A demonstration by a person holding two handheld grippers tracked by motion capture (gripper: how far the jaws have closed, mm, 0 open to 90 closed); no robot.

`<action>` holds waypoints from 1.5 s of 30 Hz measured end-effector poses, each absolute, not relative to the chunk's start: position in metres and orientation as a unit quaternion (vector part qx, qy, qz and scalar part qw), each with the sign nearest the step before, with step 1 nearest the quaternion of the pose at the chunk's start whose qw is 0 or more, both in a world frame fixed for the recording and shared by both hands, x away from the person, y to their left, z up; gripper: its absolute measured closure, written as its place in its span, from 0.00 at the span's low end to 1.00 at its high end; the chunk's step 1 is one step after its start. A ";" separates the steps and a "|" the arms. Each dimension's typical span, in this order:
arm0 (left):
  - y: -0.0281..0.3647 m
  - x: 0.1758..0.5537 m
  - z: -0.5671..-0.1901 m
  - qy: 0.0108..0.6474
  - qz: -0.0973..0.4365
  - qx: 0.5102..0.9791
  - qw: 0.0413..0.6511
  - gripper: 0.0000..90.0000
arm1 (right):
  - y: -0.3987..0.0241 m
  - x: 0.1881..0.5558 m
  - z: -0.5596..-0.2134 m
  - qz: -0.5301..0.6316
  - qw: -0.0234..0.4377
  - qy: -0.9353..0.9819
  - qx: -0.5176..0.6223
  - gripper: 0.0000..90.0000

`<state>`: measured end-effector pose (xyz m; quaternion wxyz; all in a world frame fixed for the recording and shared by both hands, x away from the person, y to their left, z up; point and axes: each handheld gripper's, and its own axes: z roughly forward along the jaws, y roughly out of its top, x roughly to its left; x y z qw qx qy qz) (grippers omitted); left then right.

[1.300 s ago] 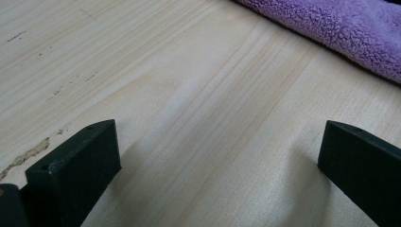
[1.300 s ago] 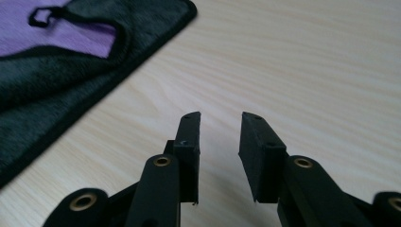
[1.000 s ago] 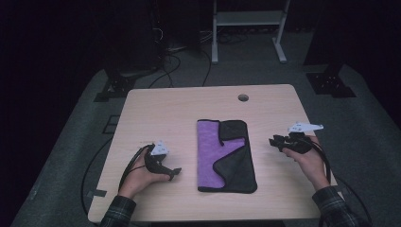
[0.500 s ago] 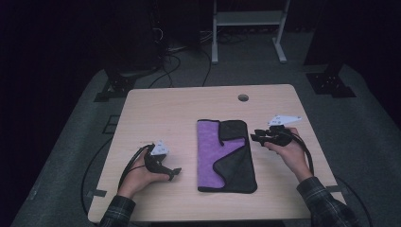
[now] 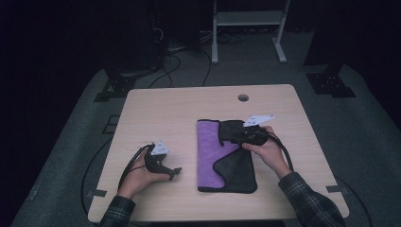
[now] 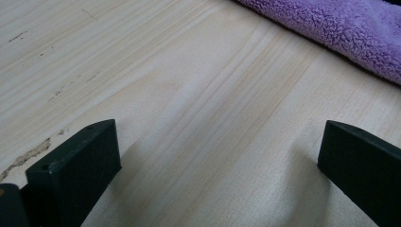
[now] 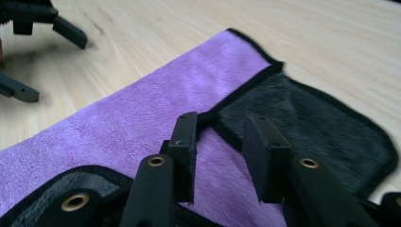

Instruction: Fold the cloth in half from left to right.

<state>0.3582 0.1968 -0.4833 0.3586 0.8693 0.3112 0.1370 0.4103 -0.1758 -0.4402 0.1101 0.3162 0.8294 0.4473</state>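
Note:
A cloth, purple (image 5: 211, 147) on one face and dark grey (image 5: 242, 166) on the other, lies folded on the wooden table (image 5: 165, 113) right of centre. Its corners are turned over, so the grey side shows. My right gripper (image 5: 235, 136) hovers low over the cloth's far part and points left. In the right gripper view its jaws (image 7: 220, 127) stand a little apart above the black-trimmed edge of a grey flap (image 7: 307, 127), with nothing pinched. My left gripper (image 5: 176, 172) rests on the table left of the cloth, open (image 6: 217, 165), with the purple edge (image 6: 340, 33) just beyond it.
A round cable hole (image 5: 243, 98) sits near the table's far edge. Behind the table stand a white-legged frame (image 5: 246, 19) and cables (image 5: 175, 52) on the dark floor. Bare wood lies left of the cloth and along the far side.
My right gripper has travelled left from the table's right side to above the cloth's far part. The left gripper and the cloth have stayed put.

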 end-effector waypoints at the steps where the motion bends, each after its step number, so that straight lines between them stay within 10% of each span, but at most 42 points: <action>1: 0.197 0.358 -0.483 0.312 0.137 0.869 0.359 0.00 | -0.172 0.411 -0.442 0.445 0.107 0.832 0.313 0.72; 14: 0.196 0.359 -0.483 0.314 0.139 0.868 0.358 0.00 | -0.139 0.417 -0.465 0.411 0.098 0.854 0.304 0.68; 21: 0.196 0.359 -0.483 0.316 0.140 0.868 0.358 0.00 | -0.140 0.423 -0.469 0.405 0.100 0.850 0.322 0.97; 45: 0.196 0.358 -0.484 0.317 0.142 0.866 0.359 0.00 | -0.191 0.454 -0.428 0.445 0.173 0.787 0.391 0.97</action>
